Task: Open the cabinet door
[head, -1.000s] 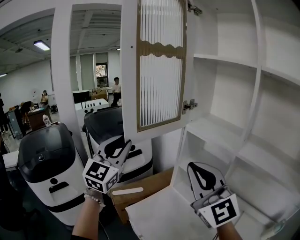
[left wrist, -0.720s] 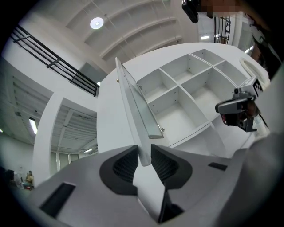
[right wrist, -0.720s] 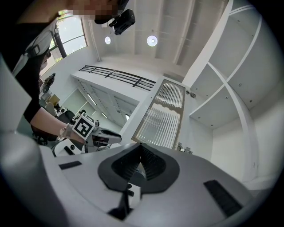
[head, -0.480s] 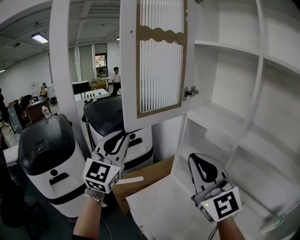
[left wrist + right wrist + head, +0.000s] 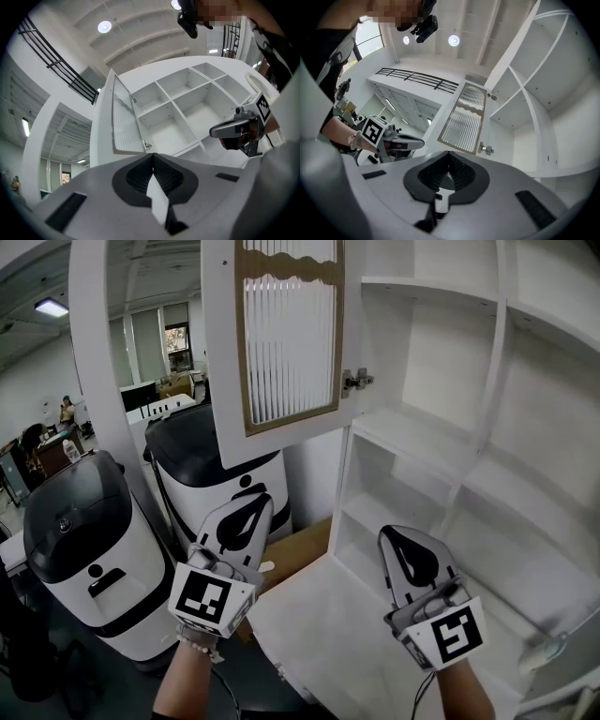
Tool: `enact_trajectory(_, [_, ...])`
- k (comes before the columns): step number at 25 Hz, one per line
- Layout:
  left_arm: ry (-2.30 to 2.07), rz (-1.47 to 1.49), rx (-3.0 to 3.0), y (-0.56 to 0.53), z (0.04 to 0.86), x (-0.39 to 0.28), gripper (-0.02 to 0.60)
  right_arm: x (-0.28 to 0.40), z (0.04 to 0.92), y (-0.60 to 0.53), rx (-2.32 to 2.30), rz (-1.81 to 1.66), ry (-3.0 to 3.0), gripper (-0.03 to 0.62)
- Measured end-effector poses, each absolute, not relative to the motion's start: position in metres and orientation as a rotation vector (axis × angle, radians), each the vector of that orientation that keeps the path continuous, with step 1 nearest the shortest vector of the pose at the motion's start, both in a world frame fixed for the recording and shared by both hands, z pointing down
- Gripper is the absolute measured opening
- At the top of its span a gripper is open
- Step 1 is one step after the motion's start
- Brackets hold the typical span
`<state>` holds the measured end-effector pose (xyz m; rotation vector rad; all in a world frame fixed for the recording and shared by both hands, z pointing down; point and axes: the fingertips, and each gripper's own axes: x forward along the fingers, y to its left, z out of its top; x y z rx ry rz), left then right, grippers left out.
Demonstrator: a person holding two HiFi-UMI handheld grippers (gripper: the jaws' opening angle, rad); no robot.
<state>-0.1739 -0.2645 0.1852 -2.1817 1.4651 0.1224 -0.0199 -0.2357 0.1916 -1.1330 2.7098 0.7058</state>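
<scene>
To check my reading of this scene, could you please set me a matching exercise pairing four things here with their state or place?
Things:
1. cabinet door
2. right gripper
3. cardboard box
4. hinge

States or places:
A. brown, low beside the cabinet
B. swung open
C. shut, nothing between its jaws
D. metal, on the door's edge

Pairs: 1-B, 2-C, 3-A, 4-D

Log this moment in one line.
cabinet door: open | left gripper: shut, empty | right gripper: shut, empty | contact with door: none
</scene>
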Motion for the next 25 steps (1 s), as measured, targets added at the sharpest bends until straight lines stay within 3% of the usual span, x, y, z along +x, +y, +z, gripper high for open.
enact_trajectory(13, [1.279, 0.162, -2.402, -0.243, 0.219, -0.075, 0.002, 0.029, 0.223, -0.212, -1.286, 0.657, 2.702, 0.003])
enact_trajectory(25, [1.167, 0.109, -2.556, -0.227, 0.27, -0.023, 0.002, 0.06, 0.272, -0.195, -1.424, 0.518, 2.746, 0.003])
